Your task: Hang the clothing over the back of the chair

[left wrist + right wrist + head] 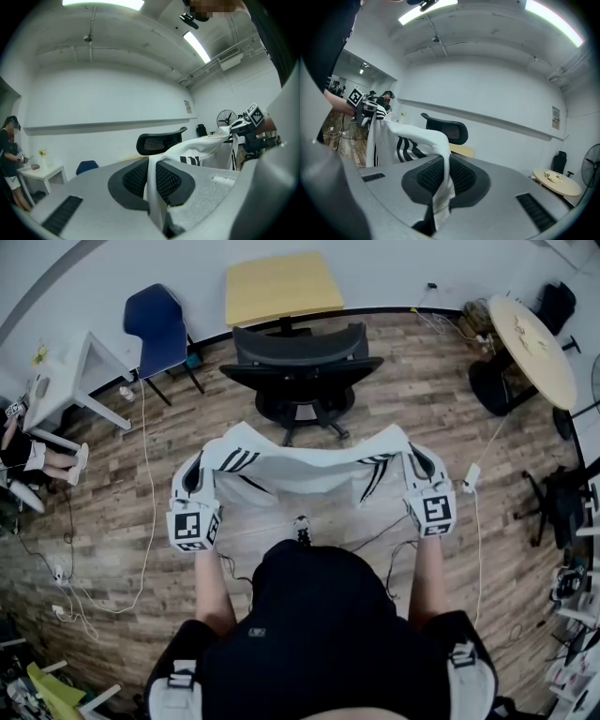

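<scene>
A white garment with black stripes (305, 470) hangs stretched between my two grippers, in front of the person's body. My left gripper (194, 476) is shut on its left end, and the cloth (152, 187) runs pinched between the black pads. My right gripper (419, 468) is shut on the other end, where the fabric (440, 183) drapes out of the jaws. A black office chair (302, 367) stands just beyond the garment, its back (159, 140) toward me, also showing behind the cloth (447, 129) in the right gripper view.
A yellow table (279, 285) stands behind the office chair, a blue chair (159, 326) to its left and a white table (66, 381) further left. A round table (532, 348) is at the right. Cables (145, 521) trail over the wooden floor.
</scene>
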Available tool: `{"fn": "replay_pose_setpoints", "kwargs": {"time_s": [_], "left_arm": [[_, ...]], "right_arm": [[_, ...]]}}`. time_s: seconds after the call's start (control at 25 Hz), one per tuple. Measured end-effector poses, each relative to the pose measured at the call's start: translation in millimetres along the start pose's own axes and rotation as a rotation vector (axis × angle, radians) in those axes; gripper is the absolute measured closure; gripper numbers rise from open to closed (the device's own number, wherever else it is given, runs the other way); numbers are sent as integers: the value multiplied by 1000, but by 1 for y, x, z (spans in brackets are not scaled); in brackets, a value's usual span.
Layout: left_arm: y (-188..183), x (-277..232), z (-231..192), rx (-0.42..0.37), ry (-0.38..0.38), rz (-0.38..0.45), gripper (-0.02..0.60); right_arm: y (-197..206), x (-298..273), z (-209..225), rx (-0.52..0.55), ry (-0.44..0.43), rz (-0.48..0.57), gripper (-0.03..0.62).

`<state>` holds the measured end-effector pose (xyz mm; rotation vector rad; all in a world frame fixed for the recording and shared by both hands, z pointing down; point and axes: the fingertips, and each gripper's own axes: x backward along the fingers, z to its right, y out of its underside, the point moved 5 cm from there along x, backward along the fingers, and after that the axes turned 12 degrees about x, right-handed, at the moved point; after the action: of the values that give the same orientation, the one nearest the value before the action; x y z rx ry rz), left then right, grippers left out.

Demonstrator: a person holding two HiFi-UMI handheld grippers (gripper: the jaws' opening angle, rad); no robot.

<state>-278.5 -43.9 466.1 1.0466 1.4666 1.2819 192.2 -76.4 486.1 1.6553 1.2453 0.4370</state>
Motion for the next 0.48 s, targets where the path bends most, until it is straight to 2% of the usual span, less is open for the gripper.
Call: {"fn": "replay_pose_setpoints", "kwargs": {"time_s": [0.48], "left_arm": [[-8, -31, -23, 15, 9, 21, 575]], "right_arm": [[-9, -34, 4, -6, -2, -3, 582]]}}
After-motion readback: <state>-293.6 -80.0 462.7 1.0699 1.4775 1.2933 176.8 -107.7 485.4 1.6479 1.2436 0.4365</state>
